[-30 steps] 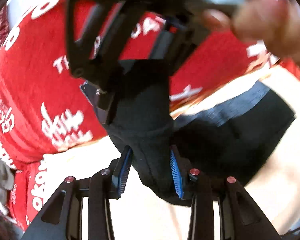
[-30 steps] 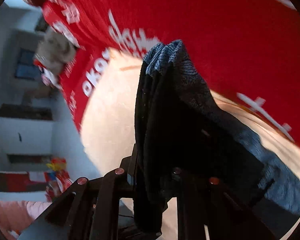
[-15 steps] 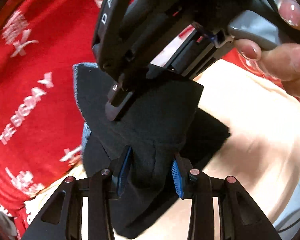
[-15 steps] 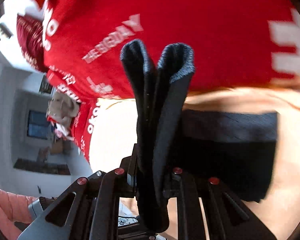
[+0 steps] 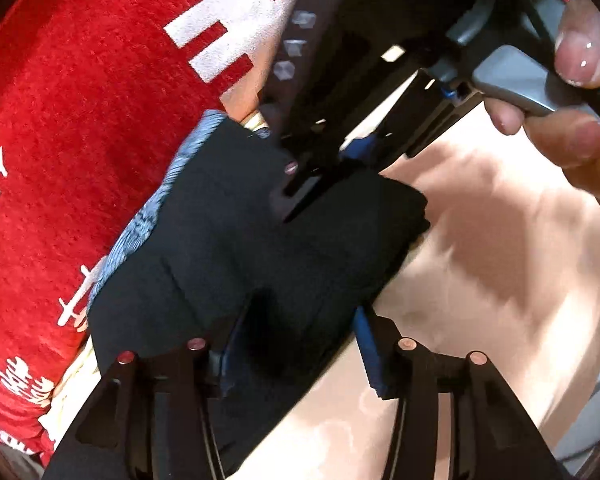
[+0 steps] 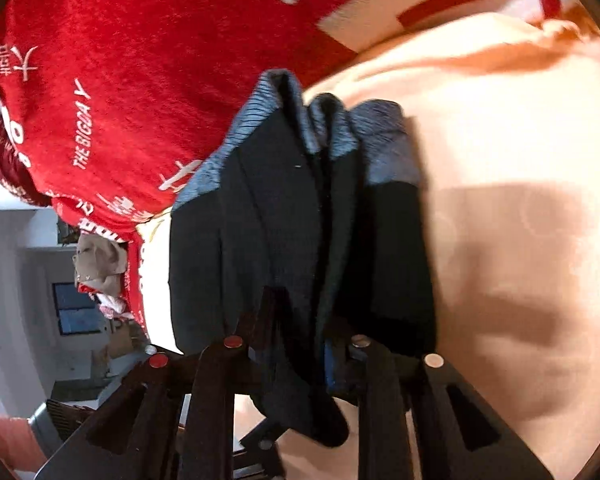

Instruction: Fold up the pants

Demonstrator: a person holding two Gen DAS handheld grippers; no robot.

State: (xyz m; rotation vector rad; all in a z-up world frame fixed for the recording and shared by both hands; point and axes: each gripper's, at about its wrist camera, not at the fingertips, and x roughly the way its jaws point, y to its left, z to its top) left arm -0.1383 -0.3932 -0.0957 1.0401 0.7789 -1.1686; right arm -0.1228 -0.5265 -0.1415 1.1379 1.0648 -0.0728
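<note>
The black pants [image 5: 260, 248] with a grey-blue waistband [image 5: 148, 216] lie folded in several layers on the peach bed sheet [image 5: 500, 264]. My left gripper [image 5: 296, 348] is shut on a thick fold of the pants at their near edge. In the right wrist view the pants [image 6: 284, 240] rise in bunched folds with the waistband [image 6: 332, 128] at the top. My right gripper [image 6: 300, 344] is shut on them low down. The right gripper also shows in the left wrist view [image 5: 324, 176], gripping the far side of the bundle, with a hand on its trigger.
A red blanket with white lettering [image 5: 80, 120] lies beside the pants on the left, and also shows in the right wrist view [image 6: 120, 80]. Room furniture and a beige cloth [image 6: 96, 260] show past the bed's edge at the left.
Both grippers have lowered the pants toward the sheet. The bundle now lies flatter and more layered, next to the red blanket. Both grips stay closed.
</note>
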